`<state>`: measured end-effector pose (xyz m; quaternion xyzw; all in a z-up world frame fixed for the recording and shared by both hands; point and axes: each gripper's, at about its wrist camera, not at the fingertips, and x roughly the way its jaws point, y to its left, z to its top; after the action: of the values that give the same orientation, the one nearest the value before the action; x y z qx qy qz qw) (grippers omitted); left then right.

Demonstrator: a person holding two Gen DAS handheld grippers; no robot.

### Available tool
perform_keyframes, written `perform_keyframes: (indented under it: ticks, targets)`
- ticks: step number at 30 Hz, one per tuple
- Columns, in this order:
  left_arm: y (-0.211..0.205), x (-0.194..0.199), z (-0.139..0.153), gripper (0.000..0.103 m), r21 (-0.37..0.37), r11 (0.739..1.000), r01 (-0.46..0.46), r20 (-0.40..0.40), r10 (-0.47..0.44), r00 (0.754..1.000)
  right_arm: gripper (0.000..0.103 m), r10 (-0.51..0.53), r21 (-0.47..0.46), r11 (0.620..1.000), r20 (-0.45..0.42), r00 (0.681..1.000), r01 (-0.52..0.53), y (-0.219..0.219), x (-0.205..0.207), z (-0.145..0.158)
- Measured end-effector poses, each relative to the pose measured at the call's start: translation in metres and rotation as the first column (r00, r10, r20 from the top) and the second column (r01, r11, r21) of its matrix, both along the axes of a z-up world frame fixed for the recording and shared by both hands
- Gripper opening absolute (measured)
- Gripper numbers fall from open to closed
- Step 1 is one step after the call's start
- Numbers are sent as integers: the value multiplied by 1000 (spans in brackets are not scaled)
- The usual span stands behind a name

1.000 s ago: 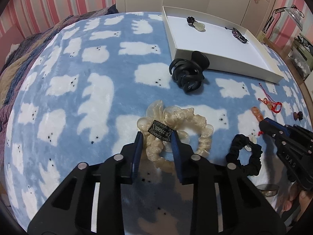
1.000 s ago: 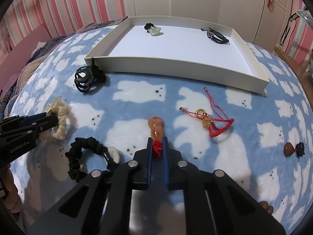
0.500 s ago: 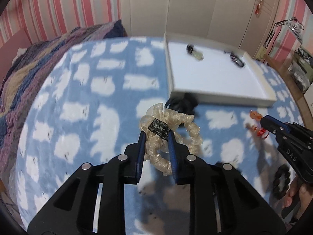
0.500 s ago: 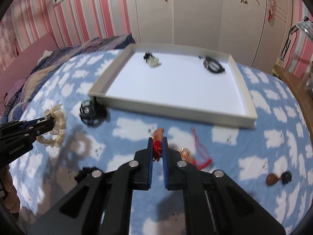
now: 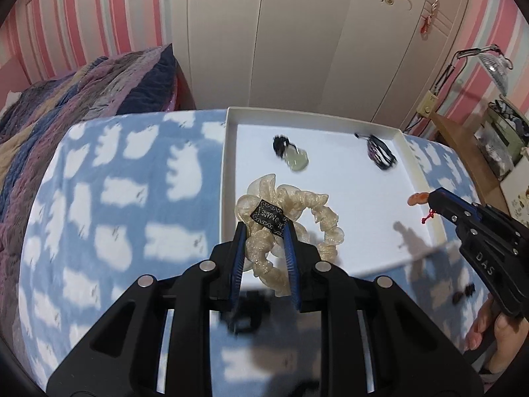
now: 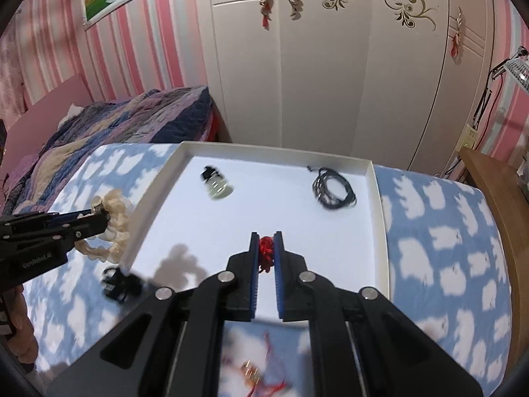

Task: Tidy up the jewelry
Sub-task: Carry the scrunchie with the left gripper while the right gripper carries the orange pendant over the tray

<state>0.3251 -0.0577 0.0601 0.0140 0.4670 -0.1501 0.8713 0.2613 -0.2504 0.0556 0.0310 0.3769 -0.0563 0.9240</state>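
Left hand-held gripper clamps the cream scrunchie, raised over the white tray's left edge. Right hand-held gripper pinches the red-corded pendant above the tray. Black cord lies inside.

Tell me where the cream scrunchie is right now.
The cream scrunchie is held between the left gripper's fingers, raised over the white tray's left wall, near its front corner.
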Motion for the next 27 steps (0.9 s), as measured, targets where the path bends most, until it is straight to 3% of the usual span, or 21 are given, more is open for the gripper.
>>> perform_keyframes:
  ticks: [12,18,27]
  targets:
    - [-32,104,-42,22,99,994,-41,-35,45,998,8,-32,16,999,-11,999,32,-22,94,-22]
    - [-39,129,-60,22,140,989,-53,-45,59,997,8,-73,23,997,-19,997,74,-34,124,-36]
    - [-57,152,-78,23,132,991,-32,-92,44,995,8,-104,10,994,-69,992,105,-37,147,-57]
